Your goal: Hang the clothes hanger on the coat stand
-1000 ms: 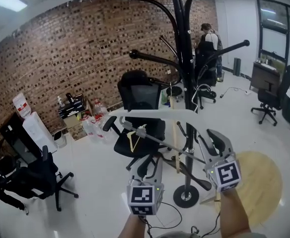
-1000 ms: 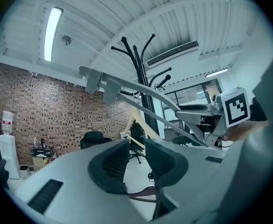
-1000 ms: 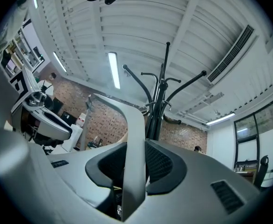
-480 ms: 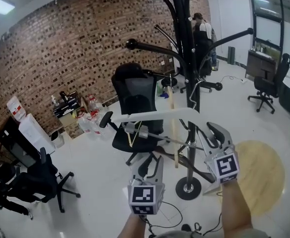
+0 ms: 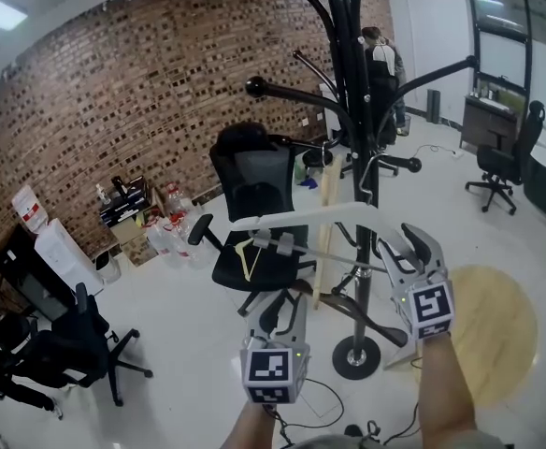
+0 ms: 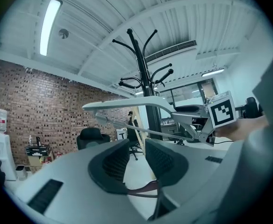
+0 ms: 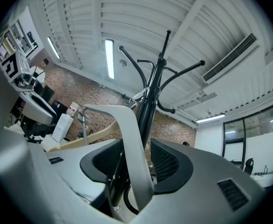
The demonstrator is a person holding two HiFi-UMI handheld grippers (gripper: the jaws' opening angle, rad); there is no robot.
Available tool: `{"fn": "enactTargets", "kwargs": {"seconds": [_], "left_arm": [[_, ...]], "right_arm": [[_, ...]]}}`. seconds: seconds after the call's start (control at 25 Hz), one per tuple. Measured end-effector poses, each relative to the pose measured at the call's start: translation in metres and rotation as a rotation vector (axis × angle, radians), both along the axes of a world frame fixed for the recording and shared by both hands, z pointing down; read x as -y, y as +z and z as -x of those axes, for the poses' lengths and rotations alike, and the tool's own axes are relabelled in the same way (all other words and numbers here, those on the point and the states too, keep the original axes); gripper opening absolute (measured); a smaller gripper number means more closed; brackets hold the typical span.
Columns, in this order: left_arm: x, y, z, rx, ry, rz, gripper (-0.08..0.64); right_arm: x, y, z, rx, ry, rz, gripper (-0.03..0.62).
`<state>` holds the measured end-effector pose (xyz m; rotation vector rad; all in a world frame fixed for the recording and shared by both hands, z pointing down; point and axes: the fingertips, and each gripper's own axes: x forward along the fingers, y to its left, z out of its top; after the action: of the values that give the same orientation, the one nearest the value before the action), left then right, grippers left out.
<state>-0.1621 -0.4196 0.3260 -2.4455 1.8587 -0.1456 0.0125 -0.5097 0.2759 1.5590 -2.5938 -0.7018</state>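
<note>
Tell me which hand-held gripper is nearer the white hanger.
Right. The right hand-held gripper has the white hanger between its jaws, which have just been opening; the left hand-held gripper is below the hanger, apart from it, jaws open and empty.

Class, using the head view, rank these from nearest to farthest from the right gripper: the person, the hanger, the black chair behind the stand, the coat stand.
1. Hanger, between the jaws of the right gripper, which have just been opening.
2. Coat stand, just behind the hanger.
3. Black chair, beyond the stand, to the left.
4. Person, far back, upper right.
</note>
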Motion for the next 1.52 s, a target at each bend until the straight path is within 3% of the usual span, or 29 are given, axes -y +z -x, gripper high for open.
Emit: {"fn": "enactTargets", "kwargs": {"seconds": [0.12, 0.28, 0.48, 0.68, 1.08, 1.32, 1.52], "left_arm": [[0.007, -0.022, -0.007, -0.014, -0.001, -0.007, 0.126], [-0.008, -0.018, 0.000, -0.027, 0.004, -0.032, 0.126], [-0.033, -0.023, 0.032, -0.034, -0.018, -0.079, 0.126], [-0.063, -0.030, 0.088, -0.067, -0.064, -0.126, 0.126], [-0.140, -0.026, 0.171, -0.110, -0.072, -0.194, 0.111], [-0.177, -0.019, 0.196, -0.166, -0.108, -0.206, 0.055], [-0.206, -0.038, 0.192, -0.153, -0.147, -0.224, 0.046]], "right_arm": [[0.006, -0.025, -0.014, 0.034, 0.015, 0.003, 0.219], [-0.009, -0.022, -0.019, 0.062, 0.056, -0.006, 0.219], [-0.070, -0.083, -0.028, 0.257, 0.090, -0.140, 0.219], [-0.121, -0.094, 0.007, 0.256, 0.105, -0.157, 0.199], [-0.204, -0.048, 0.100, 0.233, 0.132, -0.059, 0.118], [-0.248, -0.021, 0.128, 0.215, 0.119, 0.001, 0.000], [-0.269, -0.025, 0.129, 0.259, 0.063, 0.029, 0.000]]}}
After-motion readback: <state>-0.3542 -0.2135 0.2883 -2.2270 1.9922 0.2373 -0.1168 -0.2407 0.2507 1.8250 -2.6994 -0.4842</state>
